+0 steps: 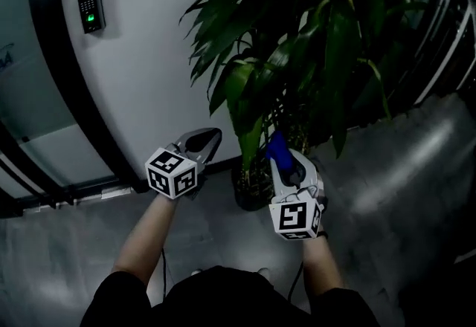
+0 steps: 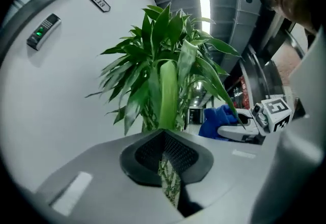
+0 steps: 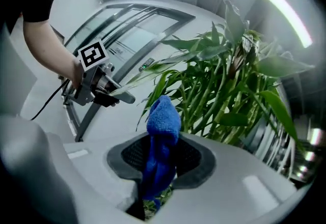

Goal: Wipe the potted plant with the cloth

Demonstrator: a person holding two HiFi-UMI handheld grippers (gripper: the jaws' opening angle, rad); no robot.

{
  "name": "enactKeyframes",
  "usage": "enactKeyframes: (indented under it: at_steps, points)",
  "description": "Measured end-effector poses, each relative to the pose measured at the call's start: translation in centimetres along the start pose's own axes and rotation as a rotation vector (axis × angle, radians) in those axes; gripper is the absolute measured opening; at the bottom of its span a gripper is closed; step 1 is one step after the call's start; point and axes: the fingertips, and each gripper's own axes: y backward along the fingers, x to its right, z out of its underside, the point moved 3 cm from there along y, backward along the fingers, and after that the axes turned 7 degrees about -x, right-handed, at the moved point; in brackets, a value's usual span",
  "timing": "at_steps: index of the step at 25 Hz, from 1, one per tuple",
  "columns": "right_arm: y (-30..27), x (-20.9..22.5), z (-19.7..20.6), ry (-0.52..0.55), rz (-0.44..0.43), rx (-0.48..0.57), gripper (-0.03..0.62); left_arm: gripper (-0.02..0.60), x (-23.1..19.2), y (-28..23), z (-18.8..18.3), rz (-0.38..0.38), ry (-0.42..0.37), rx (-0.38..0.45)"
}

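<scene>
R gripper (image 3: 161, 159) grips 1 cloth (image 3: 164, 116), L gripper (image 2: 166, 154) 1 leaf (image 2: 168, 93).

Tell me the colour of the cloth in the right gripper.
Bright blue cloth, clamped in the right gripper; clearest in the right gripper view.

Dense dark-green potted plant (image 1: 312, 43) blocks far right; curved white wall (image 1: 149, 58) closes far left; grey floor (image 1: 401, 192) open near right.
</scene>
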Motion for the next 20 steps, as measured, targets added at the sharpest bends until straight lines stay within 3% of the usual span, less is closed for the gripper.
enactKeyframes:
  at_steps: [4, 7, 14, 20]
  points:
    - [2.3, 3.5, -2.2, 0.052, 0.11, -0.007, 0.11, 0.006, 2.4, -3.4, -2.3, 0.147, -0.036, 0.011]
    - [4.5, 5.4, -4.9, 0.109, 0.169, 0.037, 0.11, 0.006, 4.0, -5.0, -4.2, 0.21, -0.063, 0.038]
    - [6.5, 8.3, -10.3, 0.218, 0.278, 0.149, 0.11, 0.006, 3.6, -5.8, -7.6, 0.217, -0.018, 0.107]
    - [6.3, 8.2, -15.1, 0.319, 0.315, 0.228, 0.11, 0.006, 3.5, -5.0, -9.9, 0.202, -0.058, 0.131]
